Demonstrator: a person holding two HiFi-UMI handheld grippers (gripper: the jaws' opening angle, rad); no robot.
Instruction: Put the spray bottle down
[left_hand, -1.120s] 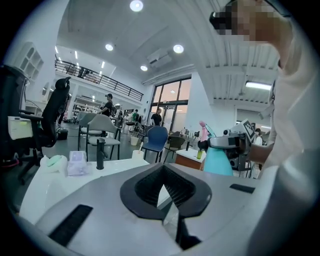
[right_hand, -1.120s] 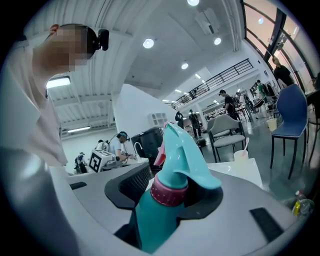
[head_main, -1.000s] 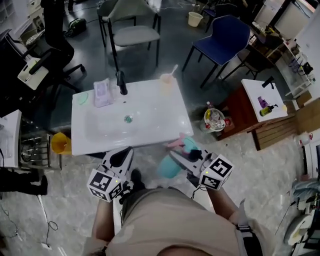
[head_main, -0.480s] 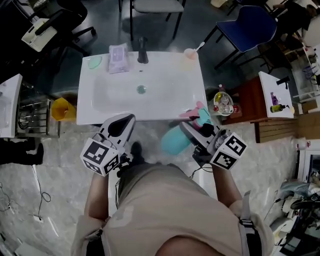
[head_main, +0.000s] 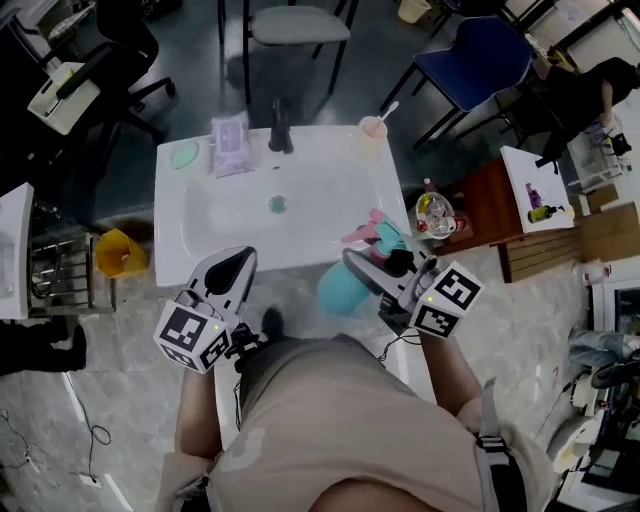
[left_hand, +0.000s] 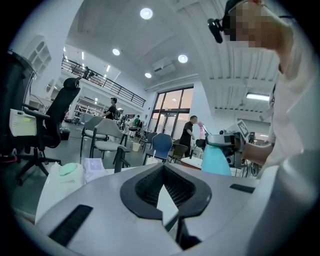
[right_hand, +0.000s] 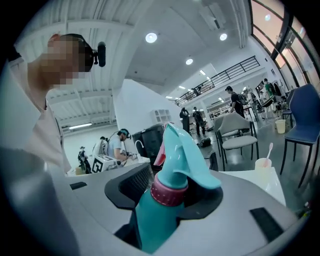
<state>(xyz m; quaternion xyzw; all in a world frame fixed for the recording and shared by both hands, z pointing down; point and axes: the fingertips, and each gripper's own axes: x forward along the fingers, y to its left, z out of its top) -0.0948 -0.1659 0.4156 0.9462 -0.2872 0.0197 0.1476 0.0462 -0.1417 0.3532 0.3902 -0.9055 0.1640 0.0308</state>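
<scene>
Spray bottle (right_hand: 159, 215) base hidden inside right tongs (right_hand: 177, 187), wearer's torso (head_main: 340, 430) cut by bottom edge

On the sink top (head_main: 172, 240), at the middle of the far edge, a faucet (head_main: 281, 128); just left of it a tissue pack (head_main: 231, 145), and by the far left corner a round dish (head_main: 185, 154). At the far right corner, a cup (head_main: 373, 127). In the basin's middle, a drain (head_main: 277, 204). Just off the near right corner, a spray bottle (head_main: 338, 290) between the jaws of the right gripper (head_main: 365, 265). Over the near edge toward the left corner, the left gripper (head_main: 230, 268). On the floor beside the left edge, a bin (head_main: 118, 254). Behind the far edge, a chair (head_main: 295, 25).
</scene>
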